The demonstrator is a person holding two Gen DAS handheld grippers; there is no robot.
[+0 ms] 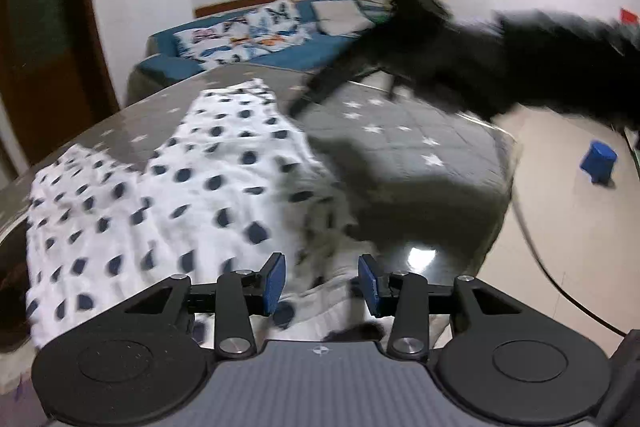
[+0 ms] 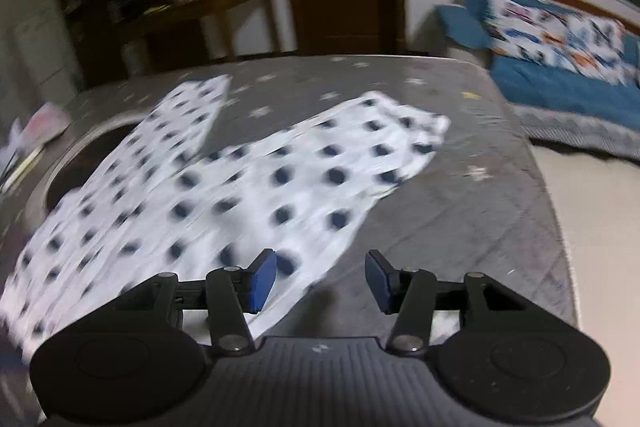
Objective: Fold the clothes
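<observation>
White navy-dotted garment (image 2: 248,187): spread loosely, legs splayed, on grey star-print table cover (image 2: 460,211). My left gripper (image 1: 322,285), right gripper (image 2: 320,281): both wide open, empty, above garment's near hem. Risk, my judgement: thin cloth bunching, pinch catching cover too.

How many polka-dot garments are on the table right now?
1: the garment lies spread on the table, ahead of both open grippers, left and right. Blur could hide others.
</observation>
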